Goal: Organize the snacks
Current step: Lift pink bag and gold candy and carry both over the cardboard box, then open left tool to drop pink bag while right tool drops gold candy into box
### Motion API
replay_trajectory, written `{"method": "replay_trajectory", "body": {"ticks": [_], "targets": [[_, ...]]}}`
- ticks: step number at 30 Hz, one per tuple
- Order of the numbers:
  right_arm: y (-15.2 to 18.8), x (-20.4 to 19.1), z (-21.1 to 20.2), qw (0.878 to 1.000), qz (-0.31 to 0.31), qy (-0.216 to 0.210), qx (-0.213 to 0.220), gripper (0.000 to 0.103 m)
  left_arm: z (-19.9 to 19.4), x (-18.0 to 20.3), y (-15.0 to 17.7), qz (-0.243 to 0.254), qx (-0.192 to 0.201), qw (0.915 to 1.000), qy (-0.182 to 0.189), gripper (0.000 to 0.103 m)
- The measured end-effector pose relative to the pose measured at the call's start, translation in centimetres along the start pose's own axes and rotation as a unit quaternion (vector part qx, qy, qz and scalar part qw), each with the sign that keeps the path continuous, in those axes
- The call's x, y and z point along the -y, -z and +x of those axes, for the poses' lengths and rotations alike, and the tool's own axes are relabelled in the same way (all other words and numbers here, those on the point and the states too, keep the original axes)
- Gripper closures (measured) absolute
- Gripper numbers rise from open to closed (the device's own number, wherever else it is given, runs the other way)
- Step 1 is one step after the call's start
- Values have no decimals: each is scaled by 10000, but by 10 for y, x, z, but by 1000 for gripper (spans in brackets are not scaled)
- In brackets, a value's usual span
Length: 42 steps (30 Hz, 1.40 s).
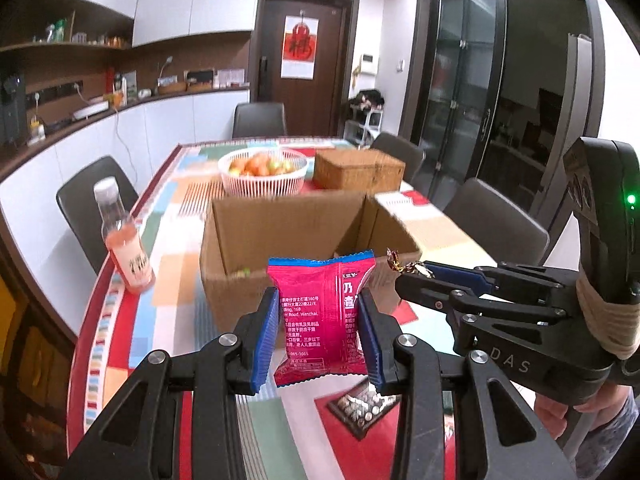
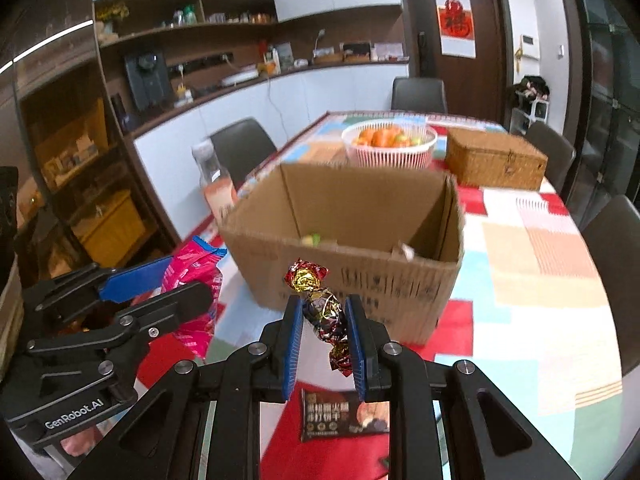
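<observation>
My left gripper point(image 1: 318, 312) is shut on a red snack packet point(image 1: 324, 312) and holds it above the table, just in front of the open cardboard box point(image 1: 288, 236). My right gripper point(image 2: 323, 320) is shut on a foil-wrapped candy point(image 2: 320, 304), held before the box's near wall point(image 2: 360, 276). The right gripper also shows in the left wrist view point(image 1: 416, 274), and the left gripper with the packet point(image 2: 192, 276) shows in the right wrist view. A dark biscuit packet point(image 2: 344, 416) lies on the table below the grippers; it also shows in the left wrist view point(image 1: 360, 404). A few small snacks lie inside the box.
A pink drink bottle point(image 1: 126, 248) stands left of the box. A white basket of fruit point(image 1: 262, 174) and a wicker box point(image 1: 358, 170) stand behind it. Dark chairs point(image 1: 496, 220) surround the patterned table point(image 1: 180, 272). A counter runs along the left wall.
</observation>
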State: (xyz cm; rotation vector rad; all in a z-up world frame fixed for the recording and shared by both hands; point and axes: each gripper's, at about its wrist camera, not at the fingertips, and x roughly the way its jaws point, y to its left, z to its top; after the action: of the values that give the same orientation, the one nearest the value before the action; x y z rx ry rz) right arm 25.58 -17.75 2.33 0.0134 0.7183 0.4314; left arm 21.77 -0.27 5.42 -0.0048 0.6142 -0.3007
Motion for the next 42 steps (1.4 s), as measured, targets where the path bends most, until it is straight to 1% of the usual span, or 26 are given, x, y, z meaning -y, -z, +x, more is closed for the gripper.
{"method": "replay_trajectory", "body": {"ticks": [6, 10, 16, 24, 32, 39, 41, 42], "targets": [[-20, 2, -12, 9995, 24, 81, 315, 80, 1, 3, -20, 58, 199, 9998, 9, 65], [-32, 6, -11, 9990, 40, 130, 436, 80, 8, 2, -33, 74, 245, 9997, 17, 65], [-49, 16, -3, 9984, 109, 237, 503, 80, 22, 2, -51, 129, 263, 9996, 0, 65], [-64, 28, 17, 9983, 114, 317, 477, 80, 45, -2, -66, 202, 183, 9996, -77, 65], [-73, 36, 45, 9990, 139, 295, 307, 80, 77, -10, -74, 205, 27, 9997, -124, 65], [-75, 43, 69, 9994, 128, 305, 134, 80, 106, -15, -79, 233, -160, 9994, -184, 65], [-74, 46, 74, 9993, 137, 320, 111, 80, 113, -15, -78, 266, -241, 9992, -187, 63], [-75, 47, 75, 9989, 136, 421, 126, 80, 116, -15, -77, 281, -288, 9990, -189, 60]]}}
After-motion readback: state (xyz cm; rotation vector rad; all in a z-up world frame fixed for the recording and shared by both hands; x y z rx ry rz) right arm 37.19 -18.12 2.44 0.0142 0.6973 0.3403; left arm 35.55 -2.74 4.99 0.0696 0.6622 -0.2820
